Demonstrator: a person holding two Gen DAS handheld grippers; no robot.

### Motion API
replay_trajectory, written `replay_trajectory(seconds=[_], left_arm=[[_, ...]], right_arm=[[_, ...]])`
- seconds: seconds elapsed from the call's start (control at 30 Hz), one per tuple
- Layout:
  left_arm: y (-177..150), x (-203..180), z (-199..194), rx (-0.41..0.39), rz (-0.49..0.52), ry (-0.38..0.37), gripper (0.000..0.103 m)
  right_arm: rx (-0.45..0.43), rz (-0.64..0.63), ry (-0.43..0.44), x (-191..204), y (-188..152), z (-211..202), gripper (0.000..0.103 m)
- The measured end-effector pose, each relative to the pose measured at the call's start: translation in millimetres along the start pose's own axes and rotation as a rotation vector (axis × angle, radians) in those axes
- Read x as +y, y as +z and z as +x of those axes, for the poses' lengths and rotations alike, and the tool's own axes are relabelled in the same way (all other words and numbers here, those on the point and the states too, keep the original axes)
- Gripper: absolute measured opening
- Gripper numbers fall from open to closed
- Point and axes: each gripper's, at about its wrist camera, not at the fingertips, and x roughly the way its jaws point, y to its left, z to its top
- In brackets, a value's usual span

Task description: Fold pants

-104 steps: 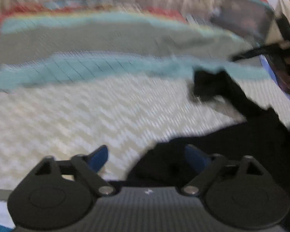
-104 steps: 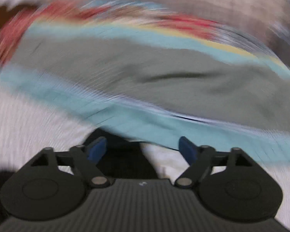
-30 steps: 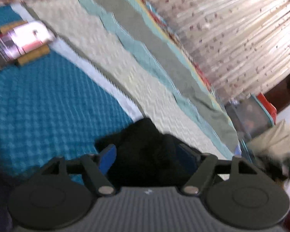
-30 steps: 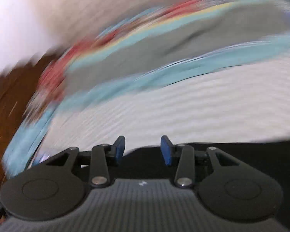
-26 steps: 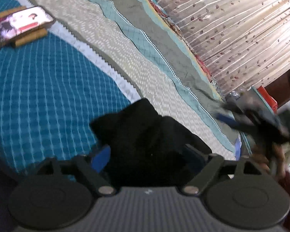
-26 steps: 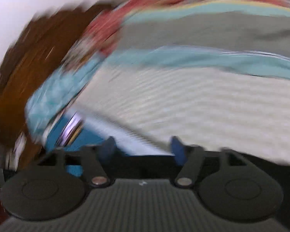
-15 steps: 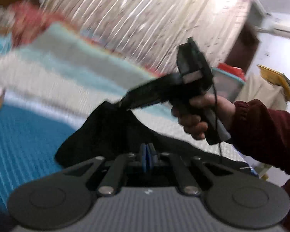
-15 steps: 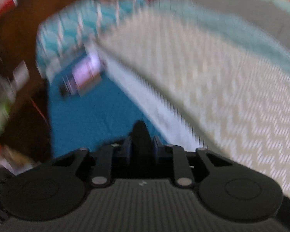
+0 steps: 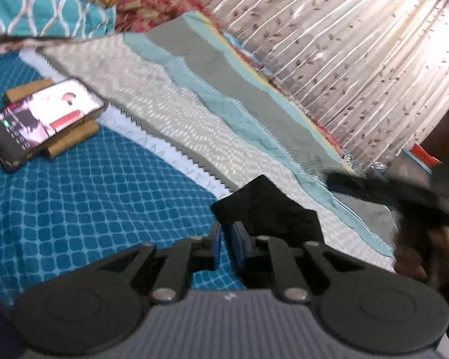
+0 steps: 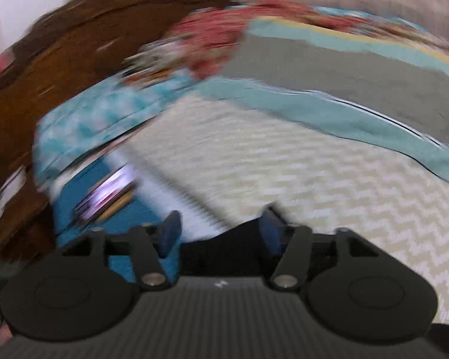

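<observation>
Blue pads of the left gripper sit nearly together at the bottom centre of the left wrist view, with a thin edge of the black pants running down between them, so the fingers look clamped on the fabric. From there the cloth rises to a peaked corner and spreads rightward over the cream chevron band of the bedspread, its lower left edge on the teal checked part.

In the right wrist view the right gripper has its jaws standing apart, having just been opening; dark cloth lies low between them but neither pad presses on it. That picture is heavily blurred, so finer contact cannot be told.

Further out, a phone lies on small wooden blocks in the left of the left wrist view, well apart from the pants. A pleated curtain fills the upper right, and a smeared dark shape at the right edge is probably the other gripper.

Judged from its slack, creased lie, the garment is light, soft and limp. It will sag from any single pinch, so corners or a hem edge, held at two spread points, seem the best holds.
</observation>
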Motion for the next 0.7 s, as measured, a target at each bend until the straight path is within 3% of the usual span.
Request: replay_trajectory(seconds=[0.03,0.1,0.17,0.2,0.23,0.27,0.3,0.37,0.43,0.47,0.53,0.6,0.7], left_arm=[[2.8,0.6,7.8,0.018,-0.007,-0.011,0.01],[6.2,-0.8,22.7,0.047,-0.009,-0.034,0.014],[10.5,3.9,43.7,0.091,-0.028,-0.019,0.031],[12.5,6.4,56.4,0.112,-0.043,-0.007,0.042],[15.0,6.7,69.4,0.132,-0.06,0.002,0.046],[15.5,6.2,78.4,0.143,-0.067,-0.005,0.046],[17.1,4.6,88.3,0.151,-0.079,-0.017,0.048],[17.9,0.1,104.2,0.154,-0.107,-0.056,0.045],[15.5,-3.2,115.9,0.147,-0.126,-0.063,0.022],[13.4,-1.6,119.9,0.146,-0.149,-0.071,0.021],[8.9,1.3,112.9,0.105,-0.185,-0.053,0.015],[3.8,2.6,88.2,0.034,-0.179,-0.05,0.014],[-10.2,7.4,40.7,-0.047,-0.188,-0.051,0.014]], right_arm=[[0.024,-0.078,0.011,15.0,-6.3,-3.1,0.081],[0.102,-0.259,-0.013,42.4,-25.7,5.7,0.079],[0.206,-0.413,-0.148,56.9,-48.3,34.7,0.076],[0.26,-0.469,-0.212,59.0,-59.4,51.4,0.055],[0.302,-0.512,-0.244,59.7,-69.0,64.3,0.03],[0.302,-0.529,-0.25,60.7,-73.4,68.1,0.026],[0.27,-0.49,-0.24,60.3,-71.0,65.2,0.016],[0.176,-0.293,-0.198,54.0,-50.8,45.0,0.013],[-0.012,-0.01,-0.103,32.3,-28.5,10.4,0.013],[-0.128,0.159,-0.049,17.8,-18.9,-9.5,0.013],[-0.295,0.368,-0.03,1.7,-9.1,-33.1,0.013],[-0.373,0.453,-0.042,2.3,-0.5,-35.6,0.013],[-0.342,0.433,0.006,26.9,2.1,-10.8,0.014]])
